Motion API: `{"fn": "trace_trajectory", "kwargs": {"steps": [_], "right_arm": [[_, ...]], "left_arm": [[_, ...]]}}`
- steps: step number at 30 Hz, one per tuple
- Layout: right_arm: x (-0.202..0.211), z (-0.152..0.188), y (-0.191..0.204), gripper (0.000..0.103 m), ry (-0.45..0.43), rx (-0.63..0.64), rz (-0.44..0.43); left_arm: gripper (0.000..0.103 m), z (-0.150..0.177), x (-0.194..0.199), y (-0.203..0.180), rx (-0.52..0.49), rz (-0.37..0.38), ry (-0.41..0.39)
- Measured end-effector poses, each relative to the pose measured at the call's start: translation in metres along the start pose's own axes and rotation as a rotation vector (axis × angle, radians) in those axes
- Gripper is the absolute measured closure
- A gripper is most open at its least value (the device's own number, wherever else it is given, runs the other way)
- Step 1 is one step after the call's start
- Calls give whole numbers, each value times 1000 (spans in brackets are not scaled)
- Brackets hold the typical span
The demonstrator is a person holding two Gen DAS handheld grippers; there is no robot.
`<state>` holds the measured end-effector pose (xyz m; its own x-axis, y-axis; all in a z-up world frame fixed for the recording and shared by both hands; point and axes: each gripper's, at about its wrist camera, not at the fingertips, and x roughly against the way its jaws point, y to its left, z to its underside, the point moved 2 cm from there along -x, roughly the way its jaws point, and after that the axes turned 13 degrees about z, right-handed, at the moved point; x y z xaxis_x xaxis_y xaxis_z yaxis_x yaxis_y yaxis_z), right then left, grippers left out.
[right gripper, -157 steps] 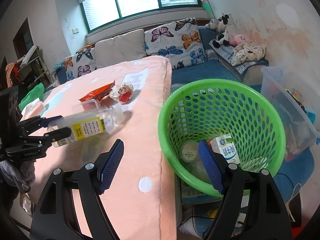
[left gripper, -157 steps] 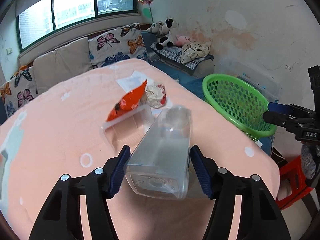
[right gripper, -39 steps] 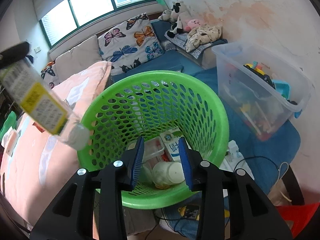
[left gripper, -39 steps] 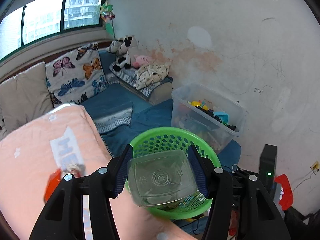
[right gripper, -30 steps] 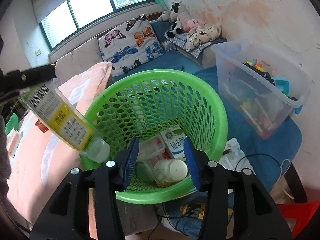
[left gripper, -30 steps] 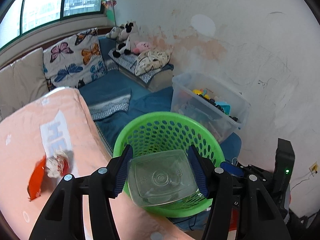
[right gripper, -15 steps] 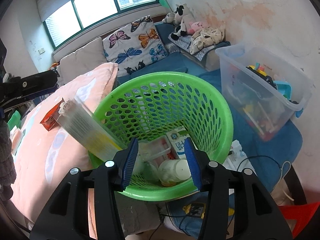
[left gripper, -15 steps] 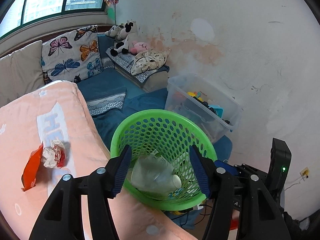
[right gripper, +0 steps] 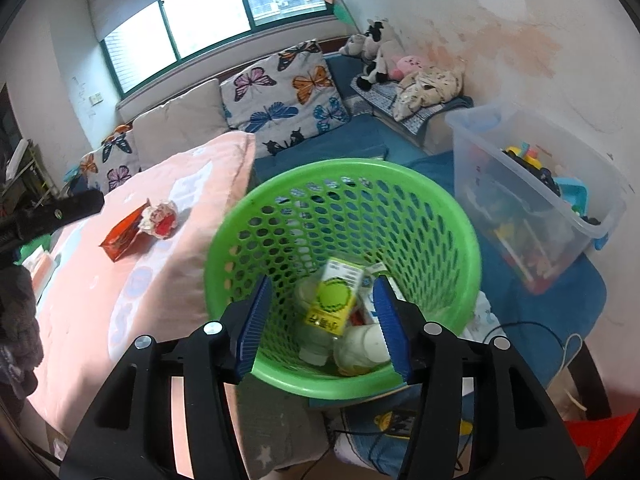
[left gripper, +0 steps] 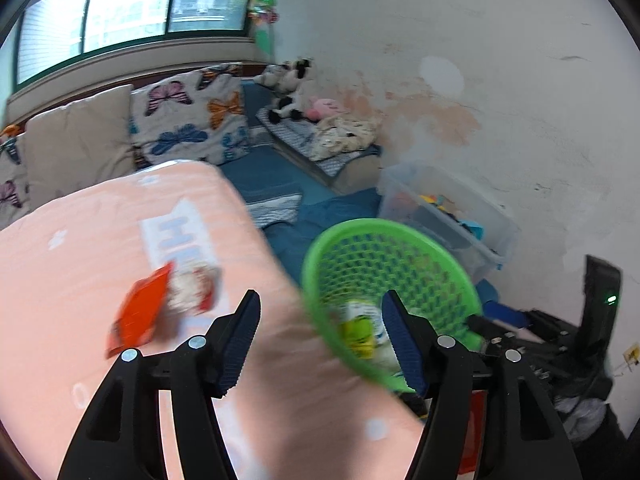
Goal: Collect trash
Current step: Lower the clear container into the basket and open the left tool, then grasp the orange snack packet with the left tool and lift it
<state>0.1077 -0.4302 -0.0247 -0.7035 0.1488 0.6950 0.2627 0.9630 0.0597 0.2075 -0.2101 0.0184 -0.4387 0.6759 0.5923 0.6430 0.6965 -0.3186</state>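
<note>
Left gripper (left gripper: 318,334): jaws spread apart, nothing between the blue ribbed pads; held over the near edge of the pink-covered bed (left gripper: 72,280), beside the basket. View blurred.

Right gripper (right gripper: 322,322): jaws apart, nothing gripped; held above the near rim of the basket, looking down into it.

Green basket (right gripper: 436,204): round, perforated plastic, standing on the floor against the bed's side. Contents, touching one another at the bottom:
- Clear bottle (right gripper: 330,306) with yellow label bearing a green disc and barcode; lettering not legible. Lies tilted, cap end toward the right gripper.
- White carton (right gripper: 374,276), partly hidden behind the bottle; print unreadable.
- White round-bodied container (right gripper: 366,344), at the basket's near side.

Orange snack packet (right gripper: 122,234): flat on the bed cover, no print legible. Crumpled white-and-red wrapper (right gripper: 160,218): touching the packet's far end. Both lie well apart from the basket.

Bed cover: pale panel with large light-blue letters, partly readable as "HE" in the left wrist view.

Clear storage bin (right gripper: 536,188): holds coloured toys; stands on the blue mat beside the basket.
</note>
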Motion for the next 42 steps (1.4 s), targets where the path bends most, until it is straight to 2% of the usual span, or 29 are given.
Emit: {"fn": "trace_trajectory", "kwargs": {"steps": [7, 12, 18, 30, 37, 39, 41, 42], "right_arm": [[2, -6, 30, 43, -10, 36, -42], [-1, -10, 55, 40, -10, 69, -71], [-7, -16, 81, 39, -3, 109, -104], [-36, -28, 127, 38, 37, 178, -158], [-52, -30, 149, 38, 69, 214, -189], [-57, -31, 155, 38, 75, 223, -198], [-61, -32, 159, 38, 81, 230, -206], [-64, -32, 162, 38, 86, 232, -213]], "left_arm": [[41, 17, 22, 64, 73, -138, -13], [41, 25, 30, 102, 107, -198, -13], [41, 30, 15, 118, 55, -212, 42], [40, 28, -18, 143, 23, -211, 105], [57, 29, -23, 152, 17, -201, 120], [64, 29, -21, 152, 17, -192, 118], [76, 29, -18, 151, 11, -182, 114], [78, 28, -15, 150, 13, -172, 111]]}}
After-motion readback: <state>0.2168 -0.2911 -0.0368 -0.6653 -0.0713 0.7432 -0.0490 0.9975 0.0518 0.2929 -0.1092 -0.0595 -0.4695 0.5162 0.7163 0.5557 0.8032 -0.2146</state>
